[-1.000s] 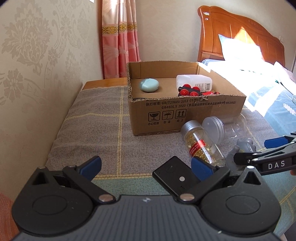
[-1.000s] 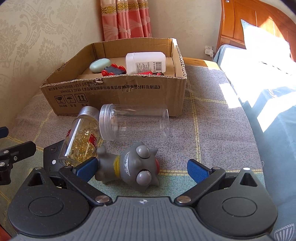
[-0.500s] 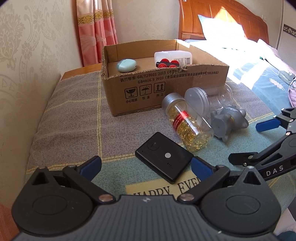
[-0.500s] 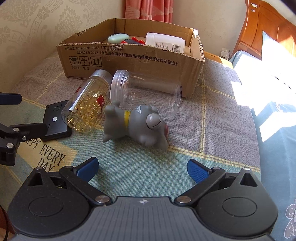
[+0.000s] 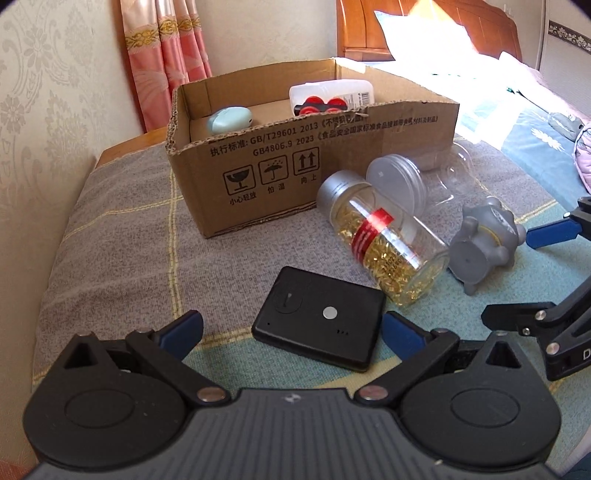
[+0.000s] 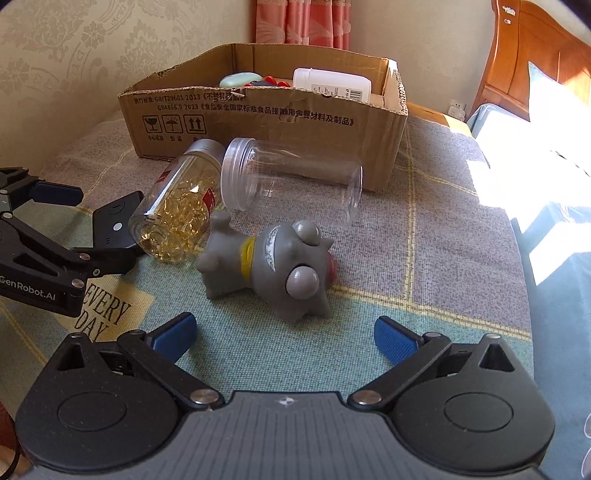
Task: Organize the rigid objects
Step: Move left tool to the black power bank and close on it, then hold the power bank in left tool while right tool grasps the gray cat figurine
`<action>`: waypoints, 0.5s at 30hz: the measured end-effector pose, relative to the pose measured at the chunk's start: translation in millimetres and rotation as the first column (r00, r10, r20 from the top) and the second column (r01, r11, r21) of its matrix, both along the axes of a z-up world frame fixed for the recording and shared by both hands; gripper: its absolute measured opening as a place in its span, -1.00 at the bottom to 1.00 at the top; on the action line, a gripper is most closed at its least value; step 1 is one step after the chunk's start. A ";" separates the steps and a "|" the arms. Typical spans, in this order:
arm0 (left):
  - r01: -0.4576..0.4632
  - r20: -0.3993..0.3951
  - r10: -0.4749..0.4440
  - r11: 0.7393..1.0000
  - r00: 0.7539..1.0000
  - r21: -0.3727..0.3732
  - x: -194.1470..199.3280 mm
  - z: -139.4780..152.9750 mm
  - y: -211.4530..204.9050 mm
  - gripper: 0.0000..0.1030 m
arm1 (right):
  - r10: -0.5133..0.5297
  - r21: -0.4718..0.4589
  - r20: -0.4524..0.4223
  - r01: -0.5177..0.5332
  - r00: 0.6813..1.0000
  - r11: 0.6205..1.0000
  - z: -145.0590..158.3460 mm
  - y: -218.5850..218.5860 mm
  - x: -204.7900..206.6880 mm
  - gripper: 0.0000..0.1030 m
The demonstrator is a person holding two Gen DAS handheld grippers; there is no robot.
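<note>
Box (image 5: 314,173) holds three things already | four left outside: black device (image 5: 319,326) right ahead of left tool (image 5: 290,330), grey toy (image 6: 273,266) before right tool (image 6: 284,332) | both tools released, empty

Home bedroom: wooden headboard (image 5: 424,33) with pillow (image 5: 424,40) far right, pink curtain (image 5: 166,55) far left, patterned wallpaper (image 5: 44,92), blanket-covered surface (image 5: 122,229).
</note>
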State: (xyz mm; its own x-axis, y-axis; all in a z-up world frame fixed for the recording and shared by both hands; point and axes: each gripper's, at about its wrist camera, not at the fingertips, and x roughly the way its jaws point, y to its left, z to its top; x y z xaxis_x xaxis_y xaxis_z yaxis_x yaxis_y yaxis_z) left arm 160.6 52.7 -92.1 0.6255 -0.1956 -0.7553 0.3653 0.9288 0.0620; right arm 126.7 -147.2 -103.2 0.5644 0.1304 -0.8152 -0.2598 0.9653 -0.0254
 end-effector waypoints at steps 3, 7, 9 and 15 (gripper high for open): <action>0.004 -0.001 -0.004 1.000 1.000 -0.027 5.3 -0.9 -0.4 0.91 | -0.005 0.004 0.012 0.005 1.000 1.000 -0.1 -1.2 -3.2 1.00; 0.037 0.000 -0.037 0.997 0.999 -0.072 5.8 2.2 -1.7 0.47 | -0.012 0.006 0.022 0.012 1.000 1.000 -0.3 -0.9 -4.2 1.00; 0.045 0.005 -0.045 0.997 0.999 -0.066 4.5 3.0 -3.9 0.37 | -0.011 0.007 0.029 0.010 1.000 1.000 -0.5 -0.9 -4.7 1.00; -0.034 -0.018 0.033 0.997 0.999 -0.062 -0.5 4.4 3.7 0.37 | -0.013 0.012 0.053 0.012 0.999 1.000 -1.9 -1.4 -8.7 1.00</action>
State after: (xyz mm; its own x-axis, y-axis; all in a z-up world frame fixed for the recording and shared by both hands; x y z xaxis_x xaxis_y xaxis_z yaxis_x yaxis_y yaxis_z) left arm 160.1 56.4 -87.8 0.6199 -0.2218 -0.7527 0.3344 0.9424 -0.0023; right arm 118.0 -148.6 -105.0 0.6082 0.1329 -0.7826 -0.2466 0.9687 -0.0271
